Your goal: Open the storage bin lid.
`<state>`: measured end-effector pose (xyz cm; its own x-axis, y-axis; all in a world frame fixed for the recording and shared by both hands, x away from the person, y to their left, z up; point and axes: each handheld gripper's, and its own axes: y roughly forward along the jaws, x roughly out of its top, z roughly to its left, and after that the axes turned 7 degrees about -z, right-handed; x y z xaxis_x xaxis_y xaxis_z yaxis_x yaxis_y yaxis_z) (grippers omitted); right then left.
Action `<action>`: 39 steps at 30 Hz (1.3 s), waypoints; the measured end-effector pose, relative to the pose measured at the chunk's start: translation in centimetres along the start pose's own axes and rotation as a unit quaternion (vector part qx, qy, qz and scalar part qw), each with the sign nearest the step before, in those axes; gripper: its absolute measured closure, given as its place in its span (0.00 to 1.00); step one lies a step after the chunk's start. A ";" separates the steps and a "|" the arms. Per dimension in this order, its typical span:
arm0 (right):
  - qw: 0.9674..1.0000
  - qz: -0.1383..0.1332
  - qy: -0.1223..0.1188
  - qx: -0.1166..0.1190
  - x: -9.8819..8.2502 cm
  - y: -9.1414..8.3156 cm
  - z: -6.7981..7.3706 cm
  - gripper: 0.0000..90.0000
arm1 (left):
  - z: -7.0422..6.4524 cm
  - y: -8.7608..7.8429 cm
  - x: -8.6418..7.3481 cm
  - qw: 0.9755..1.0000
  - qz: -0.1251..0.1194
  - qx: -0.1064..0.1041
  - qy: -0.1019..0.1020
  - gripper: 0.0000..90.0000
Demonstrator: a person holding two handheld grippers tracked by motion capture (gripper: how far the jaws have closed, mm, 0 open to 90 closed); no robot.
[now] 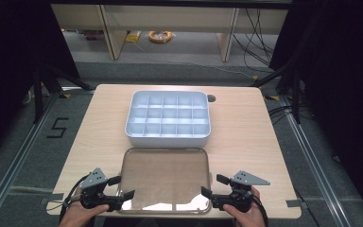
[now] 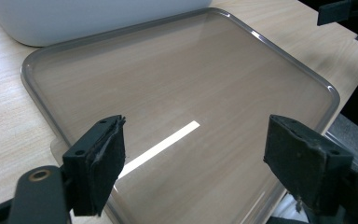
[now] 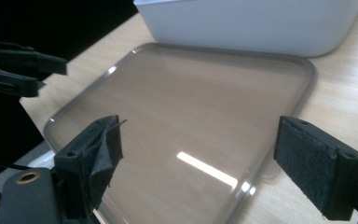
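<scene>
So there's a light wooden table [image 1: 246,132] with a clear, smoky-tinted lid [image 1: 165,177] lying flat on the near half, right at the near edge. It's see-through enough that the wood grain shows through it, and there's a bright streak of ceiling light reflecting off it. Just past the lid, on the far side, sits a white box [image 1: 168,118] split into a grid of small compartments, and they all look bare from above. The lid's far edge is just beside the box's near wall; can't tell if they actually touch.

The left gripper [image 1: 123,187] is at the lid's near left corner, held in the person's left hand [image 1: 82,213]. Jaws are spread wide with nothing between the pads. In the left gripper view [image 2: 193,161] the two black pads sit either side of open space, with the lid behind them.

The right gripper [image 1: 215,186] mirrors it at the near right corner, in the right hand [image 1: 246,215]. Same deal in the right gripper view [image 3: 205,163]: jaws wide apart, gripping nothing, lid spread out behind them and the white box beyond.

Both grippers point inward toward the lid, roughly facing each other across it.
</scene>
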<state>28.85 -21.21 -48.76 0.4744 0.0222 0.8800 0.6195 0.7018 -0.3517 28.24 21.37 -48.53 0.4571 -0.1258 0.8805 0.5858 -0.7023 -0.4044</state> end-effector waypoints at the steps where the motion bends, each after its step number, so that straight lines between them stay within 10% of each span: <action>1: 1.000 0.009 0.025 0.001 -0.1 -0.2 0.4 0.18 | -0.1 0.0 0.0 1.000 0.001 -0.004 -0.003 0.22; 31: 0.999 0.023 0.021 -0.011 -1.8 -2.6 0.8 0.18 | -1.7 -1.0 -1.2 1.000 0.016 -0.013 0.012 0.17; 33: 0.998 0.027 0.051 -0.002 -1.9 -2.8 1.3 0.18 | -1.7 -0.9 -1.2 1.000 0.015 -0.014 0.014 0.17; 39: 0.999 0.026 0.022 0.001 -1.9 -2.5 1.0 0.18 | -1.7 -1.0 -1.2 1.000 0.019 -0.007 0.013 0.17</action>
<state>25.76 -22.34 -49.24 0.5326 0.0277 0.8459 0.5920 0.7021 -0.3958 25.98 20.98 -48.80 0.4607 -0.1713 0.8709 0.5594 -0.7058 -0.4347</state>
